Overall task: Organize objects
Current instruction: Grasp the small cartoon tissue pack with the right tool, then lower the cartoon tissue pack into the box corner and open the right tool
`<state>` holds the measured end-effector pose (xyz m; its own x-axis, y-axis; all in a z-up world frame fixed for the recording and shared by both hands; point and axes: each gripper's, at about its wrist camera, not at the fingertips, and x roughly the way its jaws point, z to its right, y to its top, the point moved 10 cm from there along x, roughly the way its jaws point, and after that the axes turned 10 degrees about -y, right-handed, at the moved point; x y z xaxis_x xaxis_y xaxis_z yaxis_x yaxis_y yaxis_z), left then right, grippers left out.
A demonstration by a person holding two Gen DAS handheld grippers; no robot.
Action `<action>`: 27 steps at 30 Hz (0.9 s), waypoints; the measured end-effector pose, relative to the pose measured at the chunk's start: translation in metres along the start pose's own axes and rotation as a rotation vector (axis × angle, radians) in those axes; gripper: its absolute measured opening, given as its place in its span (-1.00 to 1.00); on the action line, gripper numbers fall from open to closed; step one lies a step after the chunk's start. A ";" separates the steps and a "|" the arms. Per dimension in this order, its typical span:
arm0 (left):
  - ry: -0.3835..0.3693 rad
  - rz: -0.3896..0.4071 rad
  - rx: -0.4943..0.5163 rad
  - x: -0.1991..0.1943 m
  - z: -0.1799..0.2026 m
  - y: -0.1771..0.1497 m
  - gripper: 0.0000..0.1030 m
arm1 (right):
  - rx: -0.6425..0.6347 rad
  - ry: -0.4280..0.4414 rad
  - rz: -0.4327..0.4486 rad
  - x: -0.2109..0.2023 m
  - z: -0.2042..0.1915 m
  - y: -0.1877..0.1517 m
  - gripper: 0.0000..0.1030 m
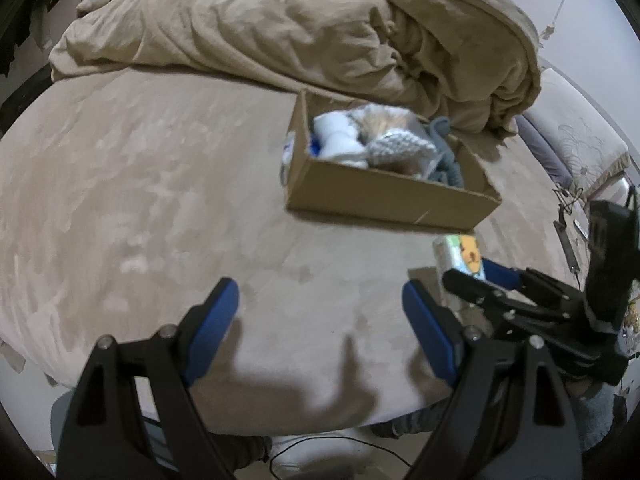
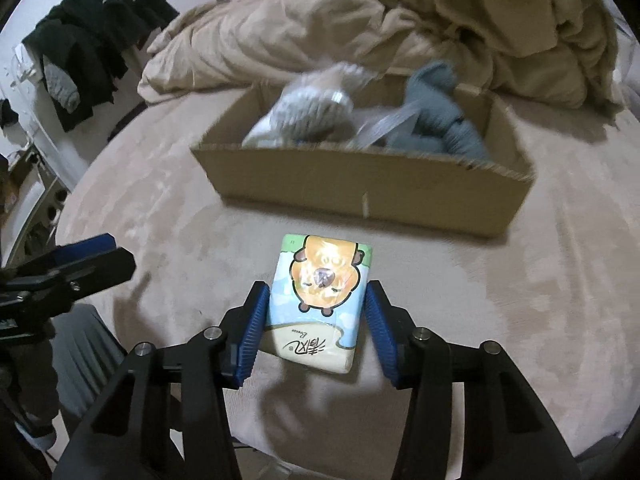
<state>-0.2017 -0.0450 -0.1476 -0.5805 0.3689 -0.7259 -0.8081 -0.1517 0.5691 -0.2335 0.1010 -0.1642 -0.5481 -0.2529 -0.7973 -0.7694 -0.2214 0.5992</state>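
A tissue pack (image 2: 320,300) with a cartoon bear print sits between the blue pads of my right gripper (image 2: 318,308), which is shut on it, a little above the beige bed. It also shows in the left wrist view (image 1: 460,258), held by the right gripper (image 1: 476,280). A cardboard box (image 2: 360,184) lies beyond it with white, grey and wrapped soft items inside. My left gripper (image 1: 320,312) is open and empty over the bed, left of the pack; the box (image 1: 384,196) is ahead of it.
A crumpled beige duvet (image 1: 280,32) is heaped behind the box. Dark clothes (image 2: 92,28) hang at the far left. The bed edge (image 1: 240,428) runs close below my grippers. A pillow (image 1: 576,140) lies at the right.
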 end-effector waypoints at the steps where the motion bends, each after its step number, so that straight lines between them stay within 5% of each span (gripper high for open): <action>1: 0.000 0.005 0.006 -0.002 0.003 0.002 0.66 | 0.006 -0.001 0.012 -0.006 0.004 0.003 0.00; 11: -0.009 0.089 0.062 -0.025 0.036 0.038 0.66 | 0.041 -0.006 0.130 -0.060 0.028 0.044 0.00; 27: 0.025 0.184 0.145 -0.026 0.058 0.103 0.66 | 0.034 -0.042 0.258 -0.085 0.065 0.101 0.00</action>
<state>-0.2638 -0.0176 -0.0477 -0.7207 0.3242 -0.6128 -0.6664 -0.0804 0.7412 -0.2856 0.1613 -0.0404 -0.7404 -0.2573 -0.6210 -0.6124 -0.1227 0.7809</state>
